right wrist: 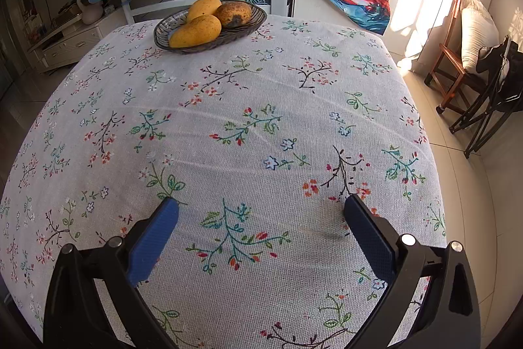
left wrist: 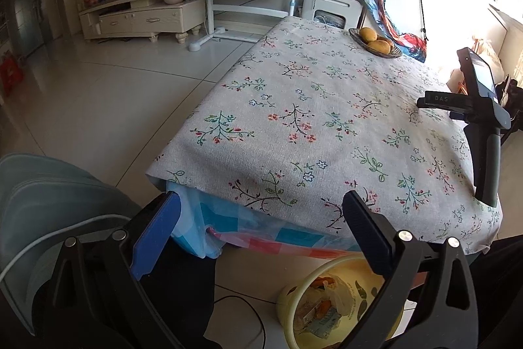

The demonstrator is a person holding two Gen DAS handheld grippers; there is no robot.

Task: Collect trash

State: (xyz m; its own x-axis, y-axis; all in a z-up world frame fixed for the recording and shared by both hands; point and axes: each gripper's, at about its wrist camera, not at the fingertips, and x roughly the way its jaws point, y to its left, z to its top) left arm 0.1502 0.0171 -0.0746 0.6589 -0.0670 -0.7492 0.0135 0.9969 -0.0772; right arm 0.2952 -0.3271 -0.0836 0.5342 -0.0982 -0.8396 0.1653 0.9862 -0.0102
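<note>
Both hand-held grippers, left [left wrist: 261,218] and right [right wrist: 261,226], gaped empty; trash filled the round yellow plastic bin [left wrist: 295,293], leaving the floral-clothed tabletop [right wrist: 261,120] apparently cleared.

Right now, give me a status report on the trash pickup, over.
Left claw open, empty. Right claw open over the floral tablecloth. Yellow bin on floor holds wrappers. No loose trash seen; only the mango basket on top.

Right tool [right wrist: 261,218] spread wide, empty — over floral tablecloth [right wrist: 261,120]; mango dish [right wrist: 209,22] far side.
</note>
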